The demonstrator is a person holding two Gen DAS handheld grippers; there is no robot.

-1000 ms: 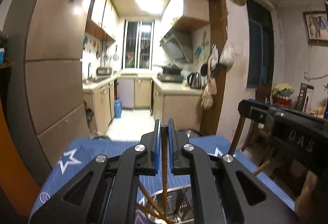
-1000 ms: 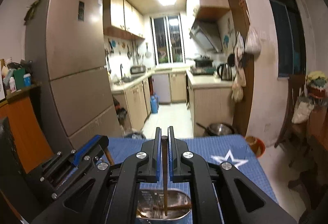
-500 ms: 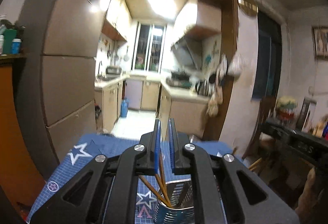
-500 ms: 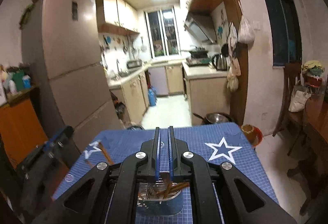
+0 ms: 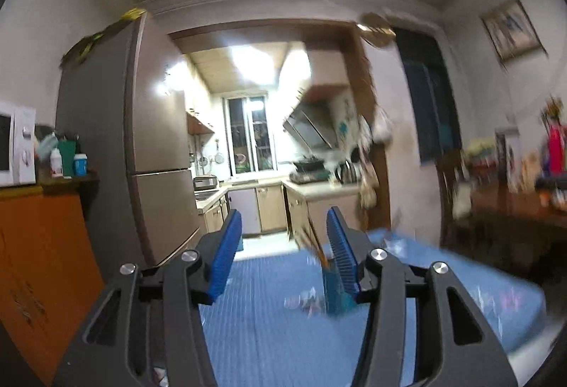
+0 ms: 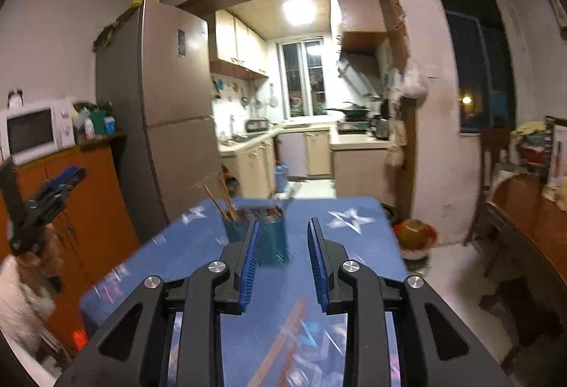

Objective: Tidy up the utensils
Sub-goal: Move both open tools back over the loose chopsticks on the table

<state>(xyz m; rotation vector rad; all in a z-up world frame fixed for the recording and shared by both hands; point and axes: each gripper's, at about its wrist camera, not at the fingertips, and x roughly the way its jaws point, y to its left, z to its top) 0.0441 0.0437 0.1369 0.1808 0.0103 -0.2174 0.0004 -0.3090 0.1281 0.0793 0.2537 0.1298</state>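
A metal mesh utensil holder (image 6: 273, 240) stands upright on the blue star-patterned mat (image 6: 354, 245), with several wooden chopsticks (image 6: 221, 201) sticking out of it. My right gripper (image 6: 283, 224) is drawn back from the holder. Its jaws are opening and nothing is pressed between its blue pads (image 6: 248, 266). In the left wrist view the holder (image 5: 331, 291) shows blurred, partly behind the right finger, with chopsticks (image 5: 313, 240) above it. My left gripper (image 5: 284, 214) is also back from the holder, its jaws opening and empty. The right wrist view shows the left gripper (image 6: 42, 199) at far left in a hand (image 6: 24, 263).
A tall fridge (image 6: 159, 111) and an orange cabinet (image 6: 95, 195) with a microwave (image 6: 33, 130) stand to the left. A wooden table (image 6: 524, 220) is at the right. A red bowl (image 6: 414, 236) sits on the floor past the mat's far right corner. The kitchen doorway lies beyond.
Both grippers were shut on a chopstick over the holder. The chopsticks now stand in it, both grippers have pulled well back, and their jaws have parted.
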